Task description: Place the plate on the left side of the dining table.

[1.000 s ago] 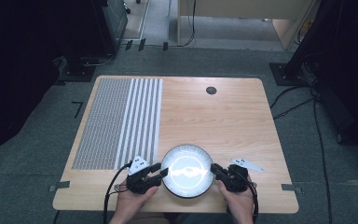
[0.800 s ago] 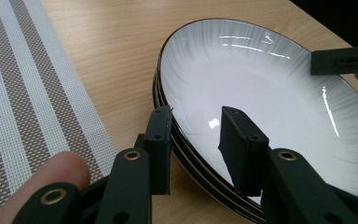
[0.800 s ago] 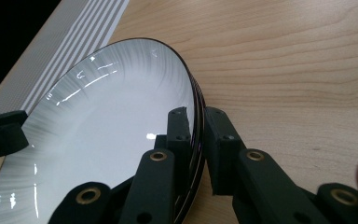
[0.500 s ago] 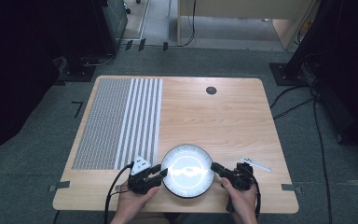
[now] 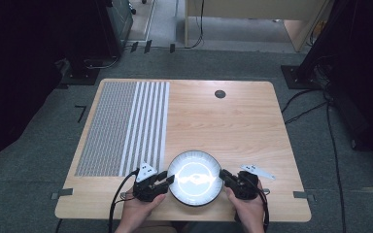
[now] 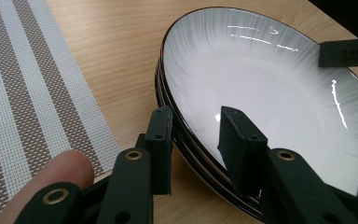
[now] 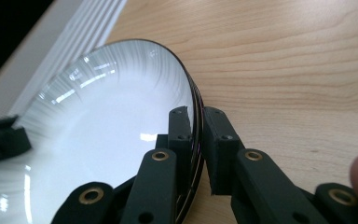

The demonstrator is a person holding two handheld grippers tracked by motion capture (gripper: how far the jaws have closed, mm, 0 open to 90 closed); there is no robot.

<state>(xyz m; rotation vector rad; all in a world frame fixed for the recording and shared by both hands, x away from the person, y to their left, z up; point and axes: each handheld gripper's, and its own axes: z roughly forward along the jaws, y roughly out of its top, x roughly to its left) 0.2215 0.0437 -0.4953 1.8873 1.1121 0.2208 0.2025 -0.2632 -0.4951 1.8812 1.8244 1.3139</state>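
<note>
L gripper (image 6: 196,140): jaws apart, straddling the near-left rim of the plate (image 6: 270,93), one jaw outside under the rim, the other inside over the white well; gap visible on both sides, so not clamped. R gripper (image 7: 196,140): jaws pinched onto the plate's right rim, rim edge sandwiched between them w/ almost no gap.

High view: L gripper (image 5: 151,183) and R gripper (image 5: 237,180) sit on opposite sides of the plate (image 5: 194,176), hands coming in from the bottom edge. Plate is at the near-centre of the bench (image 5: 223,126), close to its front edge.

L gripper view adds detail: dark rim line, what looks like stacked rims under the top plate (can't tell how many), plus the R gripper's jaw tip at the far rim. R gripper view shows plate tilted vs. the wood, though that may be camera angle.

Woven striped mat (image 5: 126,126) covers the bench's left part, its edge just beside the L gripper. Small dark disc (image 5: 220,94) near the far edge. Mid and right bench bare wood, open room beyond the plate.
</note>
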